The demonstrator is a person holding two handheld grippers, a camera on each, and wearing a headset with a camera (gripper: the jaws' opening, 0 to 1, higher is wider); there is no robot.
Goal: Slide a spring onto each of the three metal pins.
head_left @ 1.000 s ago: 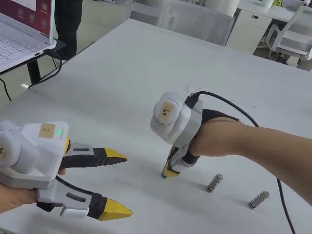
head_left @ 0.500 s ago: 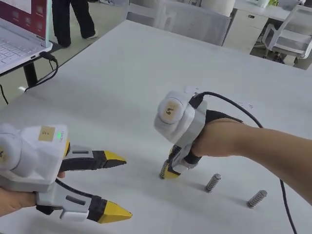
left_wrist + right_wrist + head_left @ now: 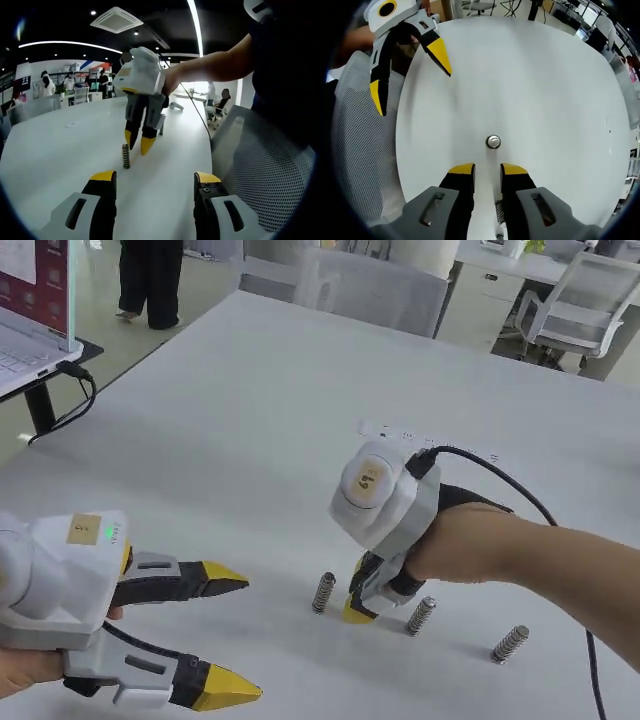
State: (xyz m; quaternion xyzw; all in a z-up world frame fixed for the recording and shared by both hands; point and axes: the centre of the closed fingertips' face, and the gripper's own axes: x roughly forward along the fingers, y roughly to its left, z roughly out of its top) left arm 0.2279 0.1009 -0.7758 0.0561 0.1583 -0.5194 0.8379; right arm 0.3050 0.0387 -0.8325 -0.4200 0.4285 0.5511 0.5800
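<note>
One spring (image 3: 323, 592) stands upright on the white table (image 3: 250, 420), just left of my right gripper (image 3: 359, 608). That gripper points down at the table, jaws slightly open and holding nothing. From above, the right gripper view shows the upright spring (image 3: 493, 142) as a shiny round end just ahead of my right gripper (image 3: 487, 170). Two more springs (image 3: 420, 615) (image 3: 508, 643) lie tilted to the right. My left gripper (image 3: 232, 638) hovers open at the lower left. In the left gripper view, the upright spring (image 3: 125, 156) stands ahead of my left gripper (image 3: 155, 177).
A laptop (image 3: 30, 300) sits on a stand at the far left. Grey chairs (image 3: 370, 285) line the table's far edge. A black cable (image 3: 500, 480) trails from the right gripper across the table. A person (image 3: 150, 280) stands in the background.
The right gripper, which held a spring at its tip against the table, has let go and shifted right. That spring now stands alone. The left gripper has hardly moved.
</note>
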